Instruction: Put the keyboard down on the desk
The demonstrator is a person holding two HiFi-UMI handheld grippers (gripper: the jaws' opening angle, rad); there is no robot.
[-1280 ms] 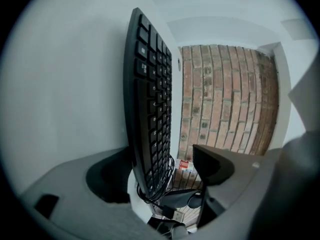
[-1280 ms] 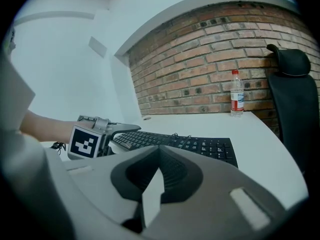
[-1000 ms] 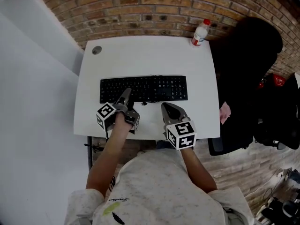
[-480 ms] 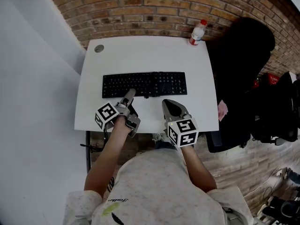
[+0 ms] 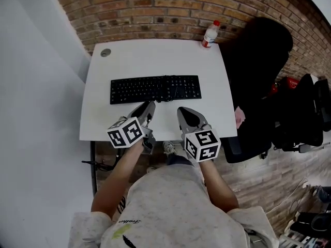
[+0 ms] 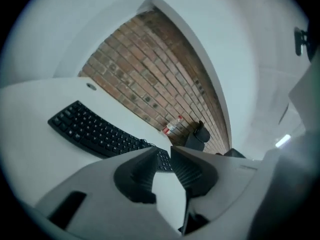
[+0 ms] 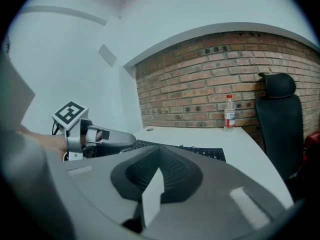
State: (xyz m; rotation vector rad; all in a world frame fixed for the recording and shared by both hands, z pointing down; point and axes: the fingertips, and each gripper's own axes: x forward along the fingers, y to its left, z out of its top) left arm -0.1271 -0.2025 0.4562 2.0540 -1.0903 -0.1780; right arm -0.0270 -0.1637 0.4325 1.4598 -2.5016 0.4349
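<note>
The black keyboard (image 5: 155, 89) lies flat on the white desk (image 5: 103, 123), with its cable at the near edge. Neither gripper touches it. My left gripper (image 5: 149, 107) hovers just in front of the keyboard's near edge; its jaws are closing, a narrow gap still shows between them (image 6: 164, 151), and nothing is in it. My right gripper (image 5: 185, 113) sits beside it over the desk's front part, jaws shut and empty (image 7: 160, 151). The left gripper view shows the keyboard (image 6: 95, 131) ahead to the left. The right gripper view shows it (image 7: 200, 151) beyond the jaws, with the left gripper (image 7: 100, 136) at the left.
A plastic bottle with a red cap (image 5: 209, 34) stands at the desk's far right corner against the brick wall. A black office chair (image 5: 258, 61) stands right of the desk. A round cable hole (image 5: 105, 52) is at the far left corner.
The left gripper has drawn back off the keyboard's near edge and its jaws have narrowed. The right gripper stays shut in about the same place. The keyboard rests on the desk throughout.
</note>
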